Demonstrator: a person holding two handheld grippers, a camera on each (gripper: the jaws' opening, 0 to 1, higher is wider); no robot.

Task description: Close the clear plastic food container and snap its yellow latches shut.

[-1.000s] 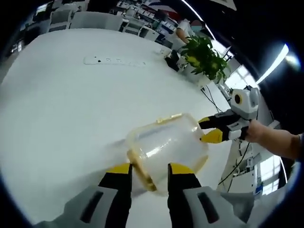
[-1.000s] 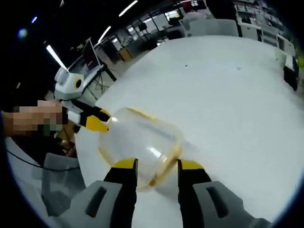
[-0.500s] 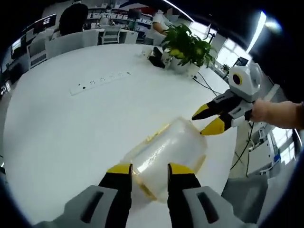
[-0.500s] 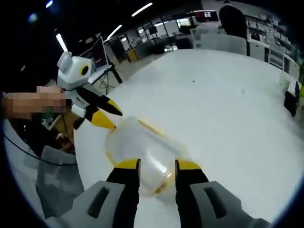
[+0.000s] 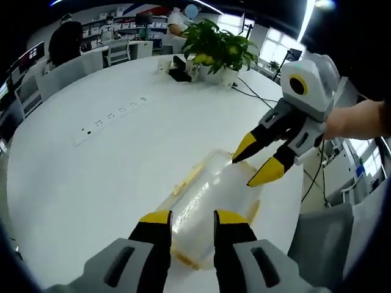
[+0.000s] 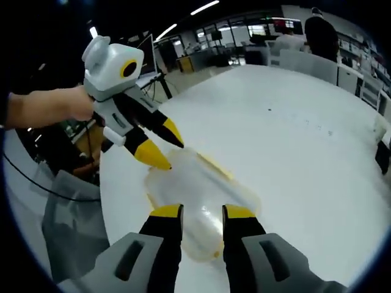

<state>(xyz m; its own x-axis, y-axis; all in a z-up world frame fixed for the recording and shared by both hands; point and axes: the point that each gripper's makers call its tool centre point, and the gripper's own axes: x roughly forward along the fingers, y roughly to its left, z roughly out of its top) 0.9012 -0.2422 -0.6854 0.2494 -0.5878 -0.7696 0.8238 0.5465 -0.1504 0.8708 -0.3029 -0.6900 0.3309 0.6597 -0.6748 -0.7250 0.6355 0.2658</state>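
While both grippers meet over one container, the scene reads as follows.

Container: a clear plastic food container with a yellow rim lies on a round white table, just beyond the left gripper's fingertips and beneath the right gripper's tips.

Left gripper: the left gripper hovers at the container's near end, yellow-tipped jaws parted, grasping nothing.

Right gripper: seen in the left gripper view, the right gripper is held by a hand and angles its spread jaws down at the container's far end, tips at or just above the plastic; contact cannot be told.

Right gripper view: the same container sits between and past that gripper's own parted jaws, with the left gripper slanting down at its far end.

Latches: only a yellow rim strip shows; whether the latches are snapped cannot be told.

Step in hand: likely lining up to press a latch.

Next move: it calls for steadying one end while pushing a latch flat against the side wall.

Surroundings: a white power strip and a potted plant lie well beyond.
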